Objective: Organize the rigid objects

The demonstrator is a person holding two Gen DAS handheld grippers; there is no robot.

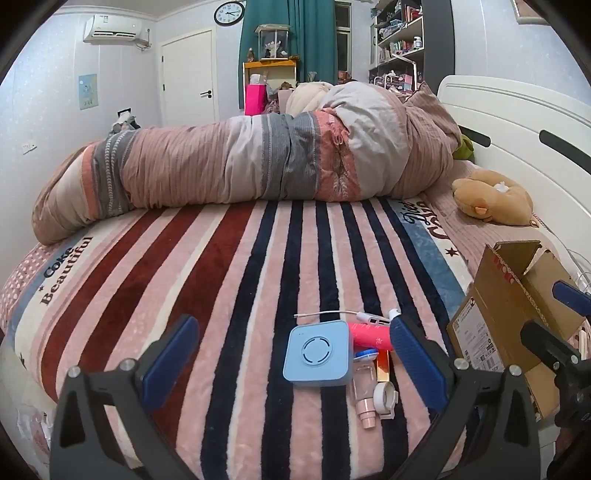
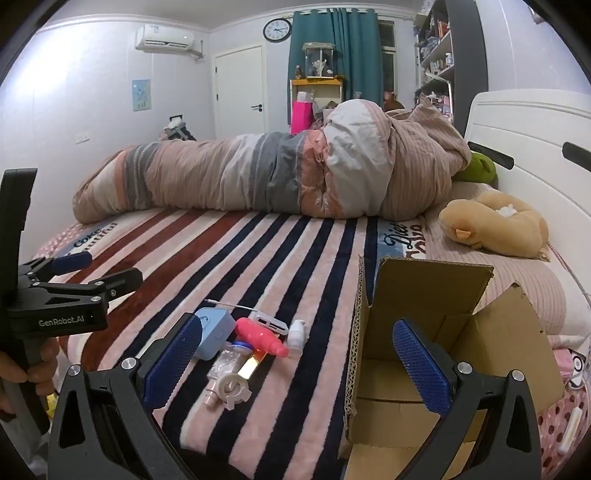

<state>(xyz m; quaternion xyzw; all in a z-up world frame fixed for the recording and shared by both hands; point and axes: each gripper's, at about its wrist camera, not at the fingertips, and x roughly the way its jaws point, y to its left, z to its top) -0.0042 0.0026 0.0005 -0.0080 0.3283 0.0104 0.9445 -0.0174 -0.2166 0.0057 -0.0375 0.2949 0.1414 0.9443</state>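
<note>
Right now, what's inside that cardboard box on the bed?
The cardboard box stands open; only bare cardboard walls and floor show. The right gripper covers part of its bottom.

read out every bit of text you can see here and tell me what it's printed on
"Coke" and "Beautiful": left border of the striped blanket.
"Diet", with a second word below cut off: blanket's right border.
"GenRobot.AI": body of the left gripper.
Shipping label on the cardboard box: too small to read.
Wall clock numerals: too small.
Wall poster: blurred.
</note>
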